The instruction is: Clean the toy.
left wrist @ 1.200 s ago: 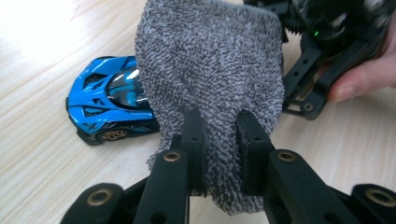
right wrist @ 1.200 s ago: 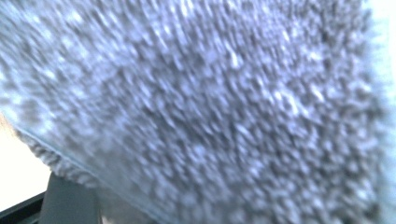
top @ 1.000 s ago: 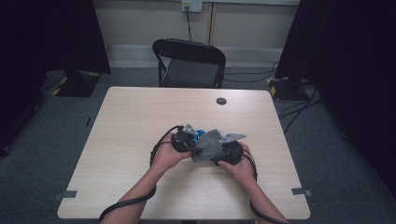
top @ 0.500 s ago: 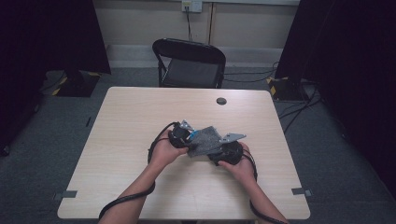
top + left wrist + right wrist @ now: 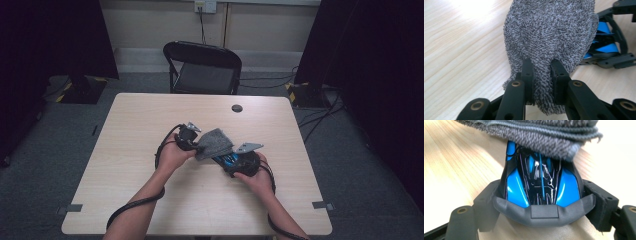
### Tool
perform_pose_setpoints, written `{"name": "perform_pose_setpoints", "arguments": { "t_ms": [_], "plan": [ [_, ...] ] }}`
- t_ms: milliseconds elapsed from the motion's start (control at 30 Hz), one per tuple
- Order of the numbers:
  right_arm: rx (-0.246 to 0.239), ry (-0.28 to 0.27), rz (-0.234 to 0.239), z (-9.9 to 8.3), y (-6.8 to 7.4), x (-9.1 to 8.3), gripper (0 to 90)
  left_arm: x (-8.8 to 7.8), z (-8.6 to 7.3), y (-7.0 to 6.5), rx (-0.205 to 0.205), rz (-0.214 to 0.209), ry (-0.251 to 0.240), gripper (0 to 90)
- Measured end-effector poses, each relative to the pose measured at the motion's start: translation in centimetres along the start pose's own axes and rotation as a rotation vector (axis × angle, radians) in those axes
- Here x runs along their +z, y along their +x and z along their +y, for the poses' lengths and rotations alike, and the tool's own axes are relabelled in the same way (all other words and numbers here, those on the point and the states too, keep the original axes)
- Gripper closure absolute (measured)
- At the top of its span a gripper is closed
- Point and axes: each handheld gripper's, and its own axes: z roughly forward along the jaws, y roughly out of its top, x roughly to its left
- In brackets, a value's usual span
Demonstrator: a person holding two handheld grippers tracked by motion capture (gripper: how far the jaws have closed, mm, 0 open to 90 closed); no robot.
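Observation:
A shiny blue and black toy car (image 5: 541, 182) sits between the jaws of my right gripper (image 5: 542, 197), which is shut on its sides. In the high view the car (image 5: 226, 160) pokes out of the right gripper (image 5: 235, 162) near the table's middle. A grey terry cloth (image 5: 215, 143) lies over the car's front end. My left gripper (image 5: 541, 68) is shut on a bunched edge of the cloth (image 5: 551, 32), and the car (image 5: 604, 37) shows behind the cloth. In the high view the left gripper (image 5: 192, 142) is just left of the cloth.
The light wooden table (image 5: 140, 120) carries a small black round disc (image 5: 237, 108) near its far edge. A black folding chair (image 5: 202, 65) stands behind the table. Cables trail from both grippers across the table's near part.
My left gripper has drawn the cloth to the left across the car, so more of the car's rear shows. The right gripper has stayed in place with the car.

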Motion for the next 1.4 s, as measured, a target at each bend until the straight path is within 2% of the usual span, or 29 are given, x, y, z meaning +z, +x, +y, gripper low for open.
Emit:
{"name": "perform_pose_setpoints", "arguments": {
  "t_ms": [333, 700, 867, 1000, 1200, 1400],
  "plan": [
    [-0.001, -0.001, 0.001, 0.0, 0.0, 0.0, 23.9, 0.2, -0.1, 1.2, -0.031, 0.007, 0.010, 76.2],
    [-0.001, 0.000, 0.001, 0.0, 0.0, 0.0, 23.8, 0.7, -0.3, 2.7, -0.085, 0.031, 0.015, 76.2],
    [0.000, 0.000, 0.001, 0.0, 0.0, 0.0, 23.8, 0.7, -0.4, 3.3, -0.095, 0.051, 0.017, 76.2],
    [0.000, -0.001, 0.001, 0.0, 0.0, 0.0, 23.8, 0.6, -0.7, 3.8, -0.110, 0.070, 0.020, 76.1],
    [0.000, -0.001, 0.000, 0.0, 0.0, 0.0, 23.8, 0.2, -1.5, 4.7, -0.131, 0.072, 0.022, 76.2],
    [-0.001, -0.001, 0.001, 0.0, 0.0, 0.0, 23.8, -0.6, -2.1, 5.5, -0.140, 0.103, 0.020, 76.1]
  ]
}}
